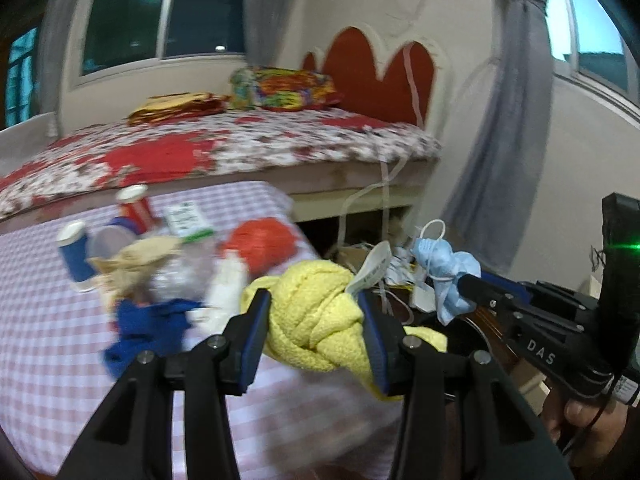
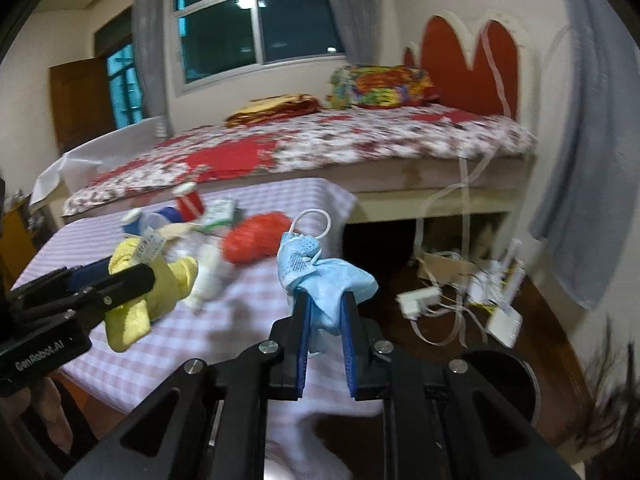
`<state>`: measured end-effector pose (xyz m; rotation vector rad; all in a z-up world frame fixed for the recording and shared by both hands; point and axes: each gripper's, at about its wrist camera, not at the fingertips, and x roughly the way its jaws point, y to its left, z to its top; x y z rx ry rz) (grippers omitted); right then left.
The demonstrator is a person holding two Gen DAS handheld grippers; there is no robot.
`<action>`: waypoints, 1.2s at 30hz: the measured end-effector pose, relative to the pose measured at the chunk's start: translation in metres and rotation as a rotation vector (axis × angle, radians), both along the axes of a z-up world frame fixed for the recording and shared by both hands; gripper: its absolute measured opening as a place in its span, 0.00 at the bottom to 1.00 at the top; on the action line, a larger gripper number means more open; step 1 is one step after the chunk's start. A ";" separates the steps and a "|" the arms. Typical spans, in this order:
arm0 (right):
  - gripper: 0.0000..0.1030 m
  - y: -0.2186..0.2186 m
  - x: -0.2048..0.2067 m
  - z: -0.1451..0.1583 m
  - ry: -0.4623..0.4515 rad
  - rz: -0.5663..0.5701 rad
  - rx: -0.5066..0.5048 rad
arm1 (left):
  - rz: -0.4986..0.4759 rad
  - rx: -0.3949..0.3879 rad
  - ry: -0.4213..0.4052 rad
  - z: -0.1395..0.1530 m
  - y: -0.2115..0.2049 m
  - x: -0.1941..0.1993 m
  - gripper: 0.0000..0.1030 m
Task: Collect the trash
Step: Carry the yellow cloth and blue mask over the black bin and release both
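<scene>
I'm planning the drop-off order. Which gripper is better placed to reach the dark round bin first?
Probably right. The right gripper, shut on the blue face mask, hangs past the table edge with the bin rim just below; the left gripper, holding the yellow cloth, is over the table.

Floral-covered bed (image 2: 304,148) under dark window (image 2: 256,20), red headboard (image 2: 472,64) behind.

Trash pile (image 1: 160,264) on tbl blurred; hand (image 1: 588,420) cut off by edge.

nubby yellow cloth (image 1: 316,316), checked tablecloth (image 1: 48,320)
</scene>
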<state>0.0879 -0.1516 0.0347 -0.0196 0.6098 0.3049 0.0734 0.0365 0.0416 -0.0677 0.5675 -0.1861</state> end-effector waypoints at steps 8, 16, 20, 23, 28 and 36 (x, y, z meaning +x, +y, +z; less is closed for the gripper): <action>0.15 -0.093 -0.010 -0.021 0.059 -0.175 -0.003 | -0.177 0.012 0.056 -0.019 -0.078 0.017 0.45; 0.15 -0.159 -0.012 -0.052 0.133 -0.277 -0.023 | -0.320 0.040 0.111 -0.044 -0.149 0.032 0.45; 0.15 -0.183 0.001 -0.080 0.187 -0.281 -0.030 | -0.365 0.041 0.160 -0.067 -0.175 0.048 0.45; 0.16 -0.198 0.013 -0.106 0.248 -0.268 -0.046 | -0.391 0.024 0.214 -0.086 -0.190 0.063 0.45; 0.15 -0.211 0.031 -0.140 0.326 -0.223 -0.078 | -0.406 0.038 0.305 -0.125 -0.215 0.086 0.45; 0.16 -0.225 0.058 -0.194 0.423 -0.177 -0.079 | -0.434 0.083 0.400 -0.165 -0.239 0.110 0.45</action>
